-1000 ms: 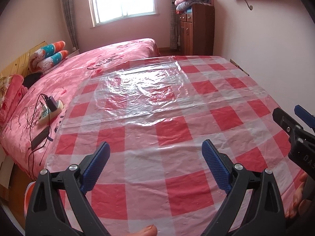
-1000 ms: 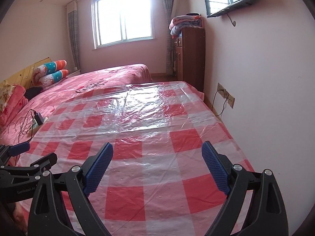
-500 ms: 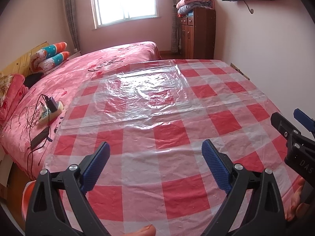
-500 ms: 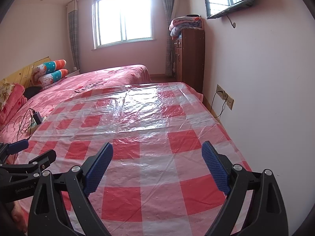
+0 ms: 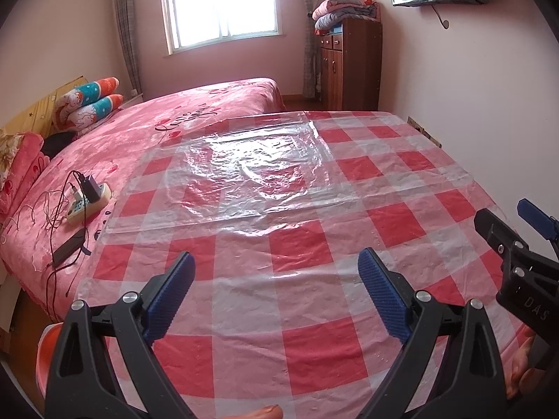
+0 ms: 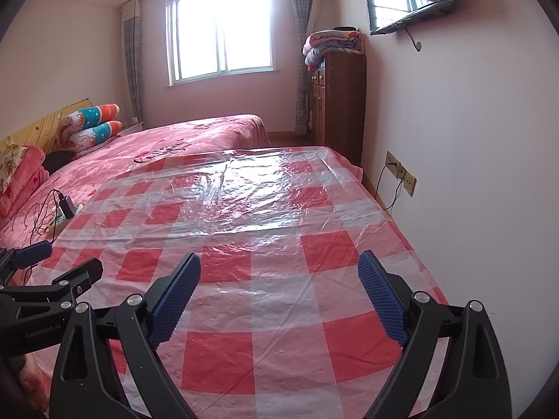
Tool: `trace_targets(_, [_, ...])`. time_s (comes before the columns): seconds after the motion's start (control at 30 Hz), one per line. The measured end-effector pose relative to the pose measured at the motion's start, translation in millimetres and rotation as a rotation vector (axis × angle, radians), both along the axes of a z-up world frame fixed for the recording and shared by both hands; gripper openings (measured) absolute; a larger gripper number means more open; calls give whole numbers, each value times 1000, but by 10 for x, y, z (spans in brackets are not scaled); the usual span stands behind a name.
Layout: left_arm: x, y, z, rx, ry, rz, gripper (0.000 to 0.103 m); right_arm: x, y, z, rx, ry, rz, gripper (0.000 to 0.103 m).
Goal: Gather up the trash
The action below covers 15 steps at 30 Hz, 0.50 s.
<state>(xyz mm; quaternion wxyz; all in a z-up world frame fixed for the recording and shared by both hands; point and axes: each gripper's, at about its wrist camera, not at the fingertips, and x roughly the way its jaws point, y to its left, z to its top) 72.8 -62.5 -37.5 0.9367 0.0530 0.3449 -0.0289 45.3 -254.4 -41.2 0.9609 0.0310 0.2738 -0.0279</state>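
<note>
Two grippers hang over a table with a red and white checked cloth (image 5: 300, 251). The left gripper (image 5: 276, 265) has its jaws wide apart, with nothing between them. The right gripper (image 6: 279, 269) is spread wide too, and holds nothing. A clear plastic sheet (image 5: 244, 174) lies flat on the cloth, ahead of both grippers and not touching them.

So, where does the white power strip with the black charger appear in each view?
Left wrist view: power strip at the left, on the pink bedspread beside the checked sheet.
Right wrist view: power strip at the far left edge, smaller.
Shared landmark: wooden cabinet.
</note>
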Motion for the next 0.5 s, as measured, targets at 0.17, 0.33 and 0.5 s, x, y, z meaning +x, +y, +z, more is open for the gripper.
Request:
trace_targets(0.17, [39,-26,-12,-6,0,-14,94,58,21,-22,-4,13,6,90])
trace_targets(0.33, [97,-44,-65,-27,19,-25,94,173,21,-68,7,56,26,94])
trace_targets(0.5, [278,-39,-234,-14,112,30,94,361,28,-123,11,132,51,94])
